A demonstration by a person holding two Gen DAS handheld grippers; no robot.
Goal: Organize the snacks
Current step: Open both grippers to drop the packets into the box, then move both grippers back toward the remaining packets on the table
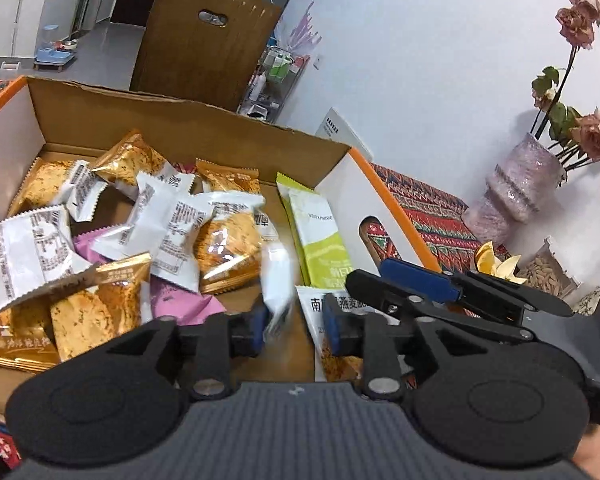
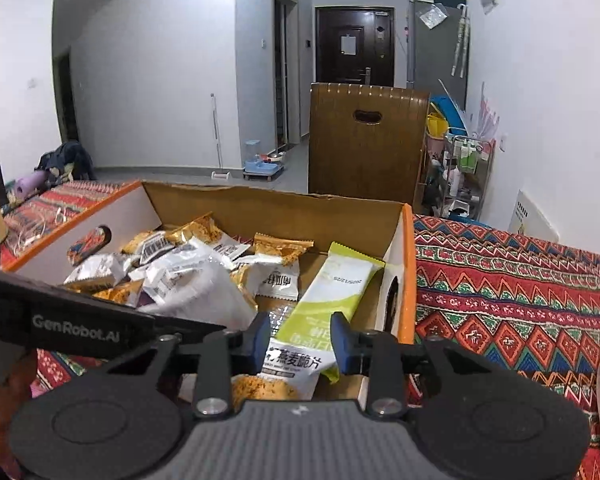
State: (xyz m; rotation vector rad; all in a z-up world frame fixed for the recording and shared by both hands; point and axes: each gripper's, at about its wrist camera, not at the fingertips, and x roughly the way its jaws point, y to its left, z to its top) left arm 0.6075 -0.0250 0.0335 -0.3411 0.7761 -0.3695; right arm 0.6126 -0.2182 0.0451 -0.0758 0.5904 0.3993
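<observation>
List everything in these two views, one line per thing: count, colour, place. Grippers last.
cardboard box: one, brown inside, white and orange outside, on the patterned cloth.
gold packets: several, gold, piled in the box.
white packets: several, white, mixed into that pile.
pink packet: at least one, pink, under the pile.
green packet: one, lime and white, by the box's right wall.
vase: one, pale pink, holding dried roses, right of the box.
wooden panel: one, brown, behind the box.
left gripper: black, blue pads, open, with a blurred packet by one pad.
right gripper: black, blue pads, apparently closed on a white oat-crisp packet.
</observation>
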